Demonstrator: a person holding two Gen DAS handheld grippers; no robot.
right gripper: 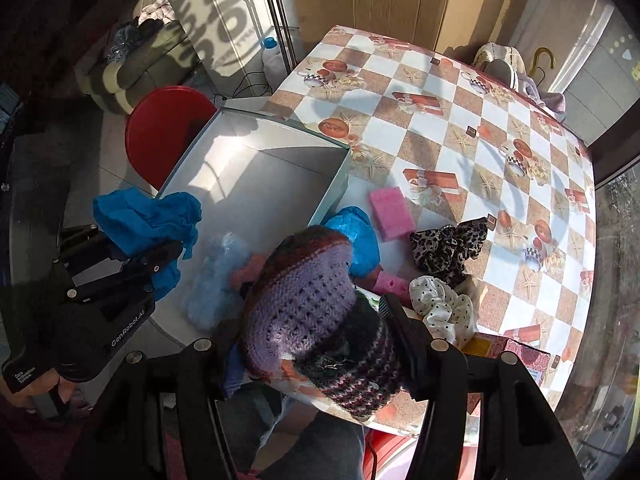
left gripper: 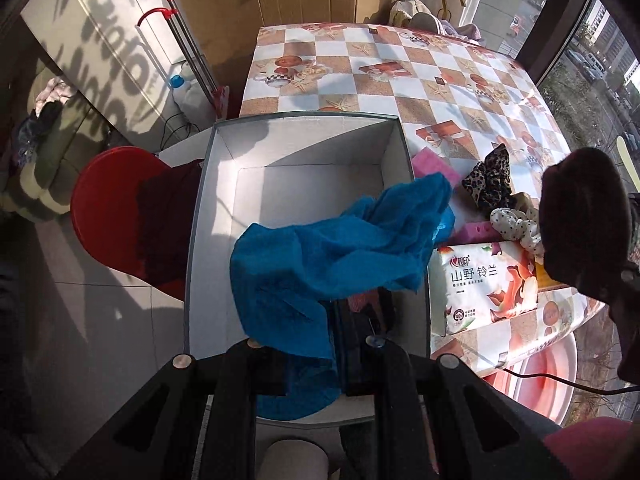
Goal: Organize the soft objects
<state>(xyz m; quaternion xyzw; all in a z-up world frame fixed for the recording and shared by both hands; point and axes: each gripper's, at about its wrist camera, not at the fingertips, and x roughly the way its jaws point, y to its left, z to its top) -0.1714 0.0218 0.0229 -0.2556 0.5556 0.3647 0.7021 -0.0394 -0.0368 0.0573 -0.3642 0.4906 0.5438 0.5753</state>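
Observation:
My left gripper is shut on a blue cloth and holds it over the open grey box; the same cloth and gripper show at the left of the right wrist view. My right gripper is shut on a purple knitted hat near the box's right wall. On the table lie a pink sponge, a leopard scrunchie, a polka-dot scrunchie and a blue bag.
A checkered tablecloth covers the table. A tissue pack lies by the box. A red stool stands left of the box, a mop leans behind, a pink basin sits below the table edge.

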